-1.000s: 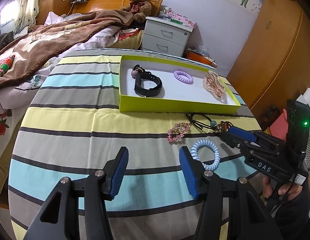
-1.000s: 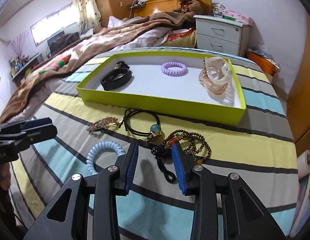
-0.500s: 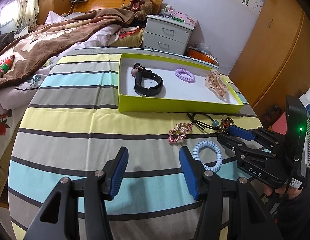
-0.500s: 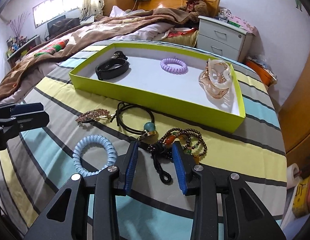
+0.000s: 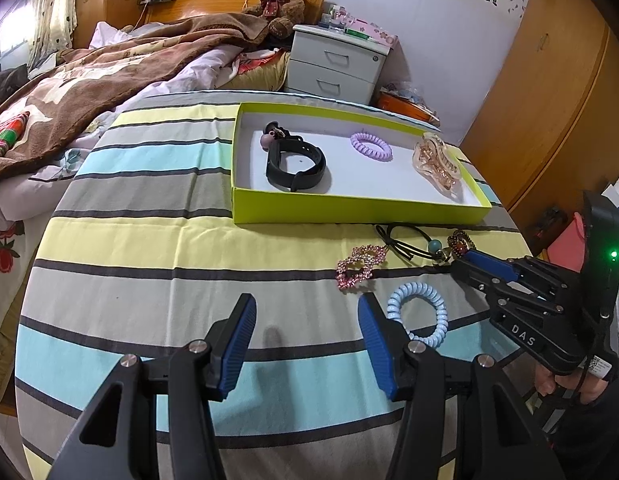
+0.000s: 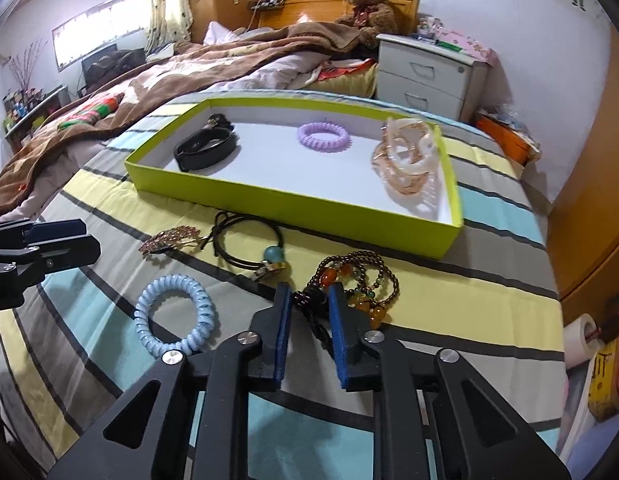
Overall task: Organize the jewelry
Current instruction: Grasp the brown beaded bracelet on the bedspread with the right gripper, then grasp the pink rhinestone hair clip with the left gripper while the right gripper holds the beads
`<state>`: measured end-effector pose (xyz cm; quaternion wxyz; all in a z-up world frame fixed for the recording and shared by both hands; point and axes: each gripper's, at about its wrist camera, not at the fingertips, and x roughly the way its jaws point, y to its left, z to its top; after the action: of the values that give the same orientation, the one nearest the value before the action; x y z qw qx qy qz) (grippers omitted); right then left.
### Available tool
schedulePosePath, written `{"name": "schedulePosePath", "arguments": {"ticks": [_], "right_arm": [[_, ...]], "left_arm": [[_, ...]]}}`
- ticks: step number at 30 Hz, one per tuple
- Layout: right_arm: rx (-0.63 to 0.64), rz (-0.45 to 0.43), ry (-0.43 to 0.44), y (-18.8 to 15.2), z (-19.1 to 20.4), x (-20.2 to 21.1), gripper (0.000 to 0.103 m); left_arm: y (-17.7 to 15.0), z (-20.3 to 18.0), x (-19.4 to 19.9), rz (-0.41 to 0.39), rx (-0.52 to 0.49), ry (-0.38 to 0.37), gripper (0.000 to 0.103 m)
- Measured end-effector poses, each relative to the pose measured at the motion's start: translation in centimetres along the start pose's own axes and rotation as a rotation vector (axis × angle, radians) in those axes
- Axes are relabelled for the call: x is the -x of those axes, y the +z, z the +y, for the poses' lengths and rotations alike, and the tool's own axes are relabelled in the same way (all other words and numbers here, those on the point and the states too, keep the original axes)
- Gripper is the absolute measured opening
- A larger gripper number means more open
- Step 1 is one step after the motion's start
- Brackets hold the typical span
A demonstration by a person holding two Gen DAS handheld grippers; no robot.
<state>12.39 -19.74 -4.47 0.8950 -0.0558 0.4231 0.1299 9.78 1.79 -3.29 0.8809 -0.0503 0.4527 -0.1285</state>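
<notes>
Because the right gripper (image 6: 307, 298) straddled only the knotted dark cord of the brown-and-orange beaded bracelet (image 6: 359, 280), jaws narrow but unclosed, lifting risked slippage.

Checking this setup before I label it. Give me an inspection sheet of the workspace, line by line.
Surface: striped cloth over the table.
Job's things: green tray holds a black band, purple coil tie and clear claw clip; on the cloth lie a blue coil tie, pink rhinestone clip, black cord tie and beaded bracelet.
Clutter: nothing seen.
Grippers: left gripper open, empty; right gripper narrowed around the bracelet's dark tassel, contact unclear.
Cables: nothing seen.
Surroundings: bed, teddy bear, nightstand.
</notes>
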Motion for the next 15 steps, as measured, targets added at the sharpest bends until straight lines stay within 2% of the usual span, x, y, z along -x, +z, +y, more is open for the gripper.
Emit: {"name": "schedulePosePath", "arguments": {"ticks": [8, 15], "right_arm": [[-0.061, -0.041, -0.013, -0.9, -1.9, 1.6, 0.018], [-0.089, -0.065, -0.005, -1.4, -2.6, 2.6, 0.018]], "left_arm": [[0.8, -1.3, -1.0, 0.01, -0.04, -0.029, 0.055], [1.2, -2.9, -2.6, 0.034, -0.095, -0.023, 0.056]]}}
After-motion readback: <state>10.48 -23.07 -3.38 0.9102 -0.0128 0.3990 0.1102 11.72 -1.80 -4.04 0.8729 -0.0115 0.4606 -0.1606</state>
